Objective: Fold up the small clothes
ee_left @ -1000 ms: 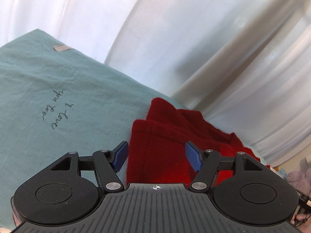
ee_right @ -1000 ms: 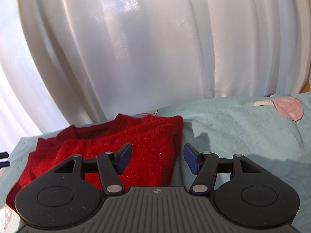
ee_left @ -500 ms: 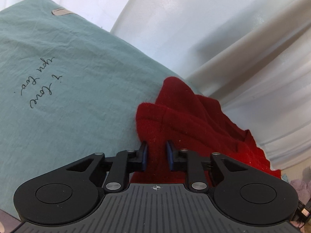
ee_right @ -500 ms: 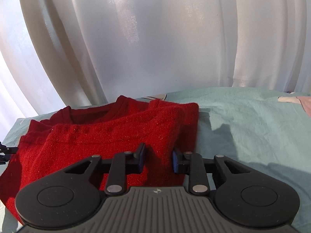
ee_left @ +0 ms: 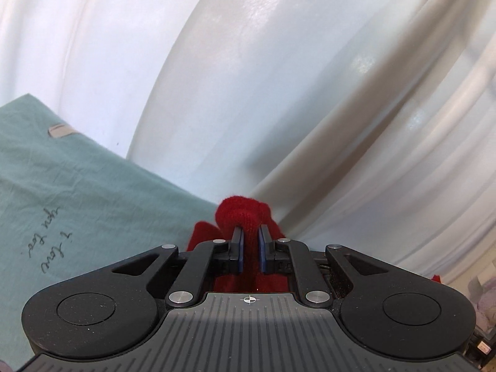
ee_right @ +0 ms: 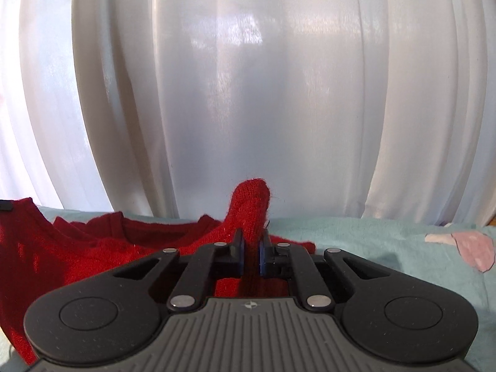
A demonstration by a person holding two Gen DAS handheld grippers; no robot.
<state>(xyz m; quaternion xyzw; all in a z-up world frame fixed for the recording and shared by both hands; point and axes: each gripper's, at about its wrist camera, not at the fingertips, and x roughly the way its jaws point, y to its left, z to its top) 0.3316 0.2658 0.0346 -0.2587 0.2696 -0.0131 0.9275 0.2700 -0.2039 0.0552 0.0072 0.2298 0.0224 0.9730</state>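
Observation:
A red knitted sweater point(ee_right: 93, 248) lies on a teal bed sheet point(ee_right: 387, 248). My left gripper point(ee_left: 250, 238) is shut on a pinched fold of the sweater point(ee_left: 241, 214), which bulges up above the blue pads. My right gripper point(ee_right: 251, 241) is shut on another pinched edge of the sweater point(ee_right: 251, 204), lifted a little above the sheet. The sweater's neckline shows at the left of the right wrist view. Most of the sweater is hidden behind the gripper in the left wrist view.
White curtains point(ee_right: 248, 93) hang close behind the bed. The sheet point(ee_left: 77, 192) carries handwritten lettering point(ee_left: 46, 248) at the left and a pink patch point(ee_right: 474, 248) at the right. Some clutter point(ee_left: 486, 294) shows at the far right edge.
Both grippers went from open above the sweater to shut on its edge. Both have since lifted the pinched fabric, so the cameras now face more curtain.

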